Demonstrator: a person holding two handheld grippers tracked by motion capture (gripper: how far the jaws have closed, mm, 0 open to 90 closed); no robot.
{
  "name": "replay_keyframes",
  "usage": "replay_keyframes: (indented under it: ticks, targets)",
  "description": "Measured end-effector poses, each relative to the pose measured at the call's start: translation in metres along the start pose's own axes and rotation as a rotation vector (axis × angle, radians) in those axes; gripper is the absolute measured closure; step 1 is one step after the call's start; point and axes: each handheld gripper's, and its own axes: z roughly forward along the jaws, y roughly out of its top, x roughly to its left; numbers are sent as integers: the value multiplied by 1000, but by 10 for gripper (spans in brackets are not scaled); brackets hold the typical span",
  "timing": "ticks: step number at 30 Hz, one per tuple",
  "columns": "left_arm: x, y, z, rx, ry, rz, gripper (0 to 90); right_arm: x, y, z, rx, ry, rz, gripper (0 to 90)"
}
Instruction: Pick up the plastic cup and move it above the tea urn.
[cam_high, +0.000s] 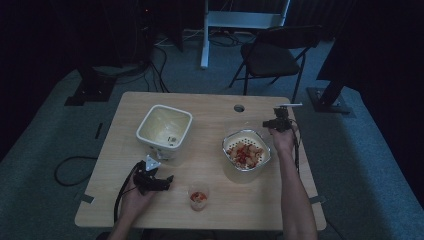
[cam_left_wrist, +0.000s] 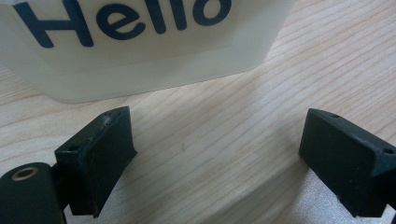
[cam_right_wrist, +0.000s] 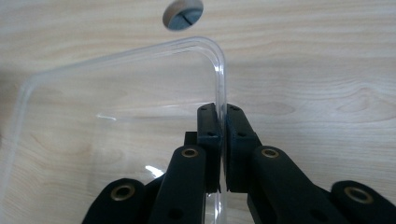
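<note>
My right gripper (cam_right_wrist: 223, 140), arm stretched toward the table's far right in the high view, has its jaws pinched tight on the rim of the clear plastic lid (cam_right_wrist: 116, 121), whose gripped edge runs up the frame. My left gripper (cam_left_wrist: 219, 154) rests lower left, jaws wide, empty, near the cream "Hello" container (cam_left_wrist: 140, 46).

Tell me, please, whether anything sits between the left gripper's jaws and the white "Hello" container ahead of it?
Nothing visible does. The left gripper stands open over bare wooden table, and the white container lies just beyond its jaws.
</note>
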Motion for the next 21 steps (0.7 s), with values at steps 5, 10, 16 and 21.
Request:
replay_keyframes:
  ticks: [5,10,16,21]
  targets:
    - [0,0,0,1,0,-1,107,7,11,-17,-52,-13,-7,873]
    - [0,0,0,1,1,-1,107,23,27,-36,-114,-23,-53,873]
    - [0,0,0,0,1,-2,107,48,46,-53,-157,0,-111,873]
    - [0,0,0,0,2,-2,107,86,58,-61,-173,62,-173,872]
